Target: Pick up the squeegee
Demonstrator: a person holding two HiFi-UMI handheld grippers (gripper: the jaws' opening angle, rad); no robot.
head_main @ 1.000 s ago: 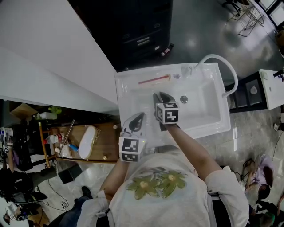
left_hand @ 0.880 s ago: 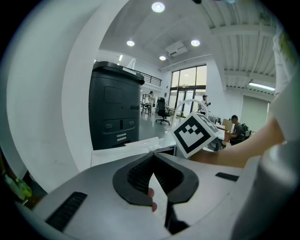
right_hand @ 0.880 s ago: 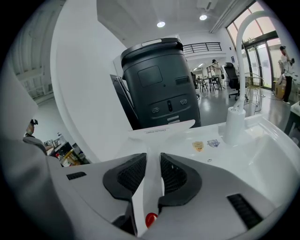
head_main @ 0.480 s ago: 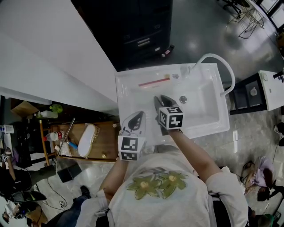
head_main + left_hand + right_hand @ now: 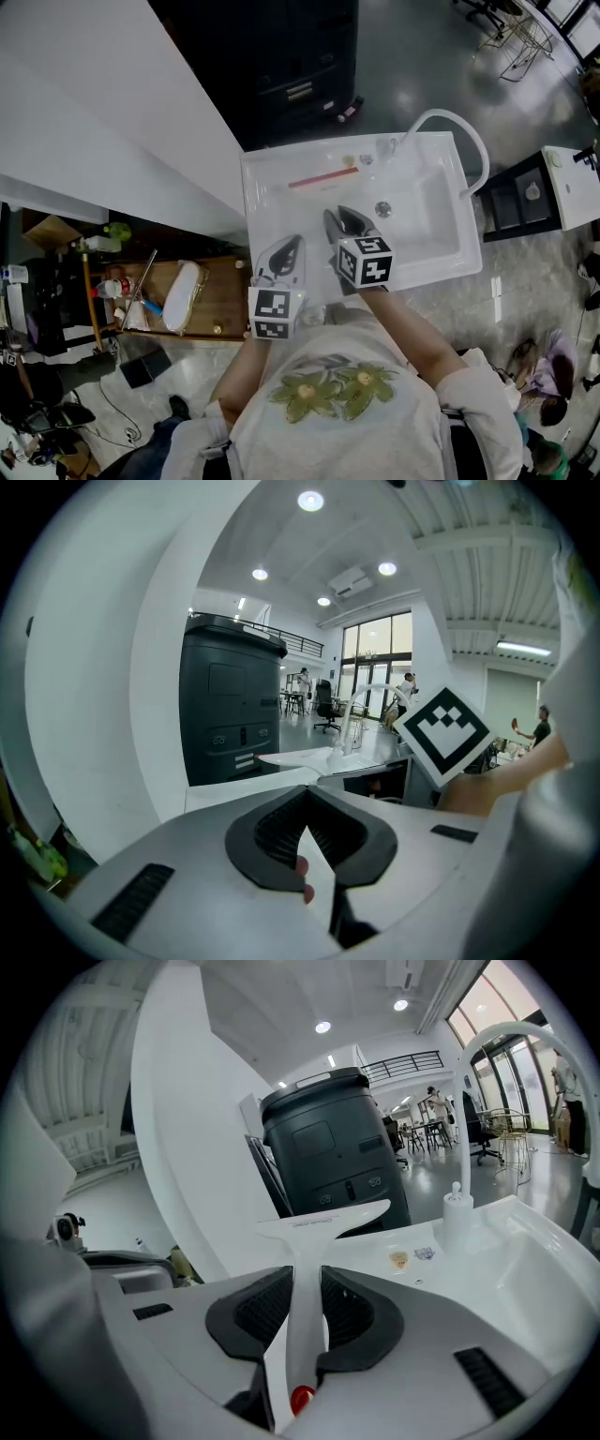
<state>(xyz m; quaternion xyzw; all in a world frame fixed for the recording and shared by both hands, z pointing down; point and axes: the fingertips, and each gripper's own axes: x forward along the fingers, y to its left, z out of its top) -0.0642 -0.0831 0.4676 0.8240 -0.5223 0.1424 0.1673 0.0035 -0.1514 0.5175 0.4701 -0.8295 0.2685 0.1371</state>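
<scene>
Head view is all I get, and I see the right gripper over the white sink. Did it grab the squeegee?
Observer: Yes. In the right gripper view, the right gripper is shut on the squeegee, with both pads pressing its white handle.
Operator: Where's the wiper part?
Observer: It sticks out past the jaw tips, lying crosswise, on the side of the dark cabinet.
Operator: Is the other gripper holding anything?
Observer: No. The left gripper view shows the left gripper with its jaw tips together and nothing between them.
</scene>
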